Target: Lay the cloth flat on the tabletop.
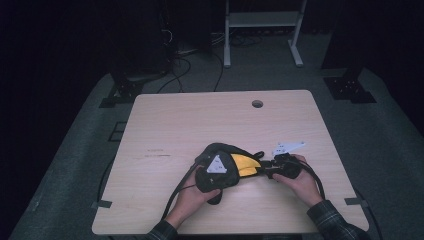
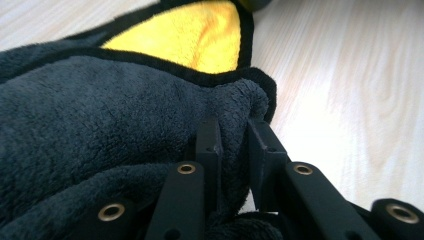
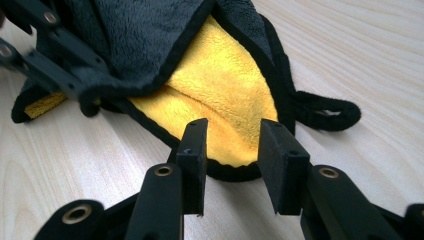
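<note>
A plush cloth (image 1: 244,164), dark grey on one side, yellow on the other and trimmed in black, lies bunched at the table's near middle. In the left gripper view my left gripper (image 2: 232,132) is shut on a raised fold of the cloth's grey side (image 2: 100,125), near its black-trimmed corner. From above, that left gripper (image 1: 227,172) rests on the cloth's left part. My right gripper (image 3: 235,135) stands open at the yellow edge (image 3: 220,90), with the black trim in the gap and the pads off it. In the high view the right gripper (image 1: 263,168) is at the cloth's right end.
The pale wooden table (image 1: 200,120) has a round cable hole (image 1: 257,103) near its far edge. A black hanging loop (image 3: 325,112) sticks out from the cloth. Beyond the table stand a white frame (image 1: 260,20) and floor cables (image 1: 185,70). The surroundings are dark.
</note>
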`<action>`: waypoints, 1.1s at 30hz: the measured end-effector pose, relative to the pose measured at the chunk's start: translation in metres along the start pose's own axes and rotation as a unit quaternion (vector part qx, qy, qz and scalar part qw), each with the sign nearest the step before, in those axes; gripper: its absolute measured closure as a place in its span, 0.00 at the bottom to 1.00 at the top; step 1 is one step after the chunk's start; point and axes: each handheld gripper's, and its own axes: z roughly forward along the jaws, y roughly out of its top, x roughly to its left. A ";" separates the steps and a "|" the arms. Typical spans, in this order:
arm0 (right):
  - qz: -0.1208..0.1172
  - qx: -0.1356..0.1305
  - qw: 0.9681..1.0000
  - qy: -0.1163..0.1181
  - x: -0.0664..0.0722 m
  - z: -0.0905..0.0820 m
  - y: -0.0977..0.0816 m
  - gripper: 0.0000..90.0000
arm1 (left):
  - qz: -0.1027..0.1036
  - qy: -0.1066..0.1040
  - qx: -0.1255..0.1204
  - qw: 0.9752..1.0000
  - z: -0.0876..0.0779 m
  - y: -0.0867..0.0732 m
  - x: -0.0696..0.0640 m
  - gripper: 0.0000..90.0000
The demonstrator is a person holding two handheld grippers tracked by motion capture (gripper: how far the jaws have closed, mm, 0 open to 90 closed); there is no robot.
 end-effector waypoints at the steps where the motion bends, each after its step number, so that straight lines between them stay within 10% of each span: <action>1: 0.000 0.000 1.000 0.000 0.000 0.000 0.000 0.71 | -0.004 -0.004 -0.008 1.000 -0.003 0.001 0.001 0.86; 10: -0.017 0.021 1.000 -0.011 0.001 0.007 -0.002 0.71 | -0.054 -0.047 -0.096 0.993 -0.037 -0.004 0.018 0.88; 17: -0.022 0.040 0.999 -0.021 0.002 0.013 -0.004 0.71 | -0.064 -0.040 -0.110 0.991 -0.055 -0.008 0.028 0.93; 33: -0.010 0.039 0.999 -0.021 -0.002 0.008 -0.003 0.93 | -0.155 0.045 -0.144 0.976 -0.132 -0.070 0.094 0.94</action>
